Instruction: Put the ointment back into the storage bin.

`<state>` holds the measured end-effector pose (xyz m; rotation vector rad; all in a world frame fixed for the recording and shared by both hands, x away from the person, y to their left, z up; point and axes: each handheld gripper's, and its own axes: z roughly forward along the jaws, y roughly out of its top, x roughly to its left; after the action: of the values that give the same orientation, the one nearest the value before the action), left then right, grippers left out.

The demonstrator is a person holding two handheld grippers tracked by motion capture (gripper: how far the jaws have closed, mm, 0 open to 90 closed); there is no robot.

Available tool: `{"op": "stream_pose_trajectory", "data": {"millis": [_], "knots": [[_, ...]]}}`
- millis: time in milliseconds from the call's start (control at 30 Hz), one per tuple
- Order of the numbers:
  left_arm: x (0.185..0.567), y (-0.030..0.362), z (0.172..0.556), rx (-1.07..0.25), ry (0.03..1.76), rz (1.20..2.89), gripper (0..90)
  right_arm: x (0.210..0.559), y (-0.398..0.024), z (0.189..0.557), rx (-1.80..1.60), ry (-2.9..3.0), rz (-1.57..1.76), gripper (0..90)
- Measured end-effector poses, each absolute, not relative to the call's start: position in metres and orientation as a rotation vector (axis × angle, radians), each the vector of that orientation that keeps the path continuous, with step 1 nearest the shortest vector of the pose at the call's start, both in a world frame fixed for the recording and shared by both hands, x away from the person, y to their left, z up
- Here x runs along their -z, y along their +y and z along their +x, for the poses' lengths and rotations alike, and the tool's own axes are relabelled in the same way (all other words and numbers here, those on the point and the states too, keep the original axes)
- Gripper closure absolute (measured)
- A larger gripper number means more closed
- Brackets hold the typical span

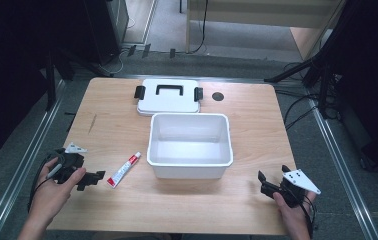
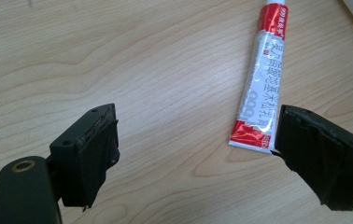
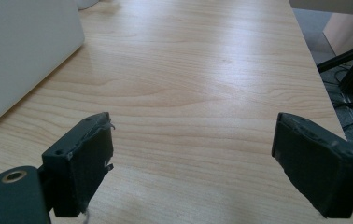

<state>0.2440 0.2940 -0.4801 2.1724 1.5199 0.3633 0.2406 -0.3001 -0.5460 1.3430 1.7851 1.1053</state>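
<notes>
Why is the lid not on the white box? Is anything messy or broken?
Nothing looks broken or spilled. The lid lies flat behind the open, empty white box. The red and white tube lies slanted on the table left of the box. A small dark mark shows on the wood.

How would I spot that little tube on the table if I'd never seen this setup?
Start at the open white bin mid-table. Just off its left side, towards the left gripper, the tube lies flat on the wood. It is the one small, slim thing there, silver with red ends and a white cap.
</notes>
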Motion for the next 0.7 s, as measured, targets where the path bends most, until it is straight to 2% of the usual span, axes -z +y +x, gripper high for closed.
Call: {"op": "stream_pose_trajectory", "data": {"millis": [333,533,700], "knots": [[0.475,0.271,0.263,-0.287,1.559,2.247,14.3,0.546,-0.301,0.241,-1.113,1.786,1.348,12.7],[0.477,0.254,0.276,-0.230,1.586,2.381,16.7,0.546,-0.301,0.241,-1.113,1.792,1.343,12.7],[0.481,0.238,0.288,-0.193,1.592,2.446,23.9,0.546,-0.301,0.241,-1.116,1.792,1.352,12.7]]}}
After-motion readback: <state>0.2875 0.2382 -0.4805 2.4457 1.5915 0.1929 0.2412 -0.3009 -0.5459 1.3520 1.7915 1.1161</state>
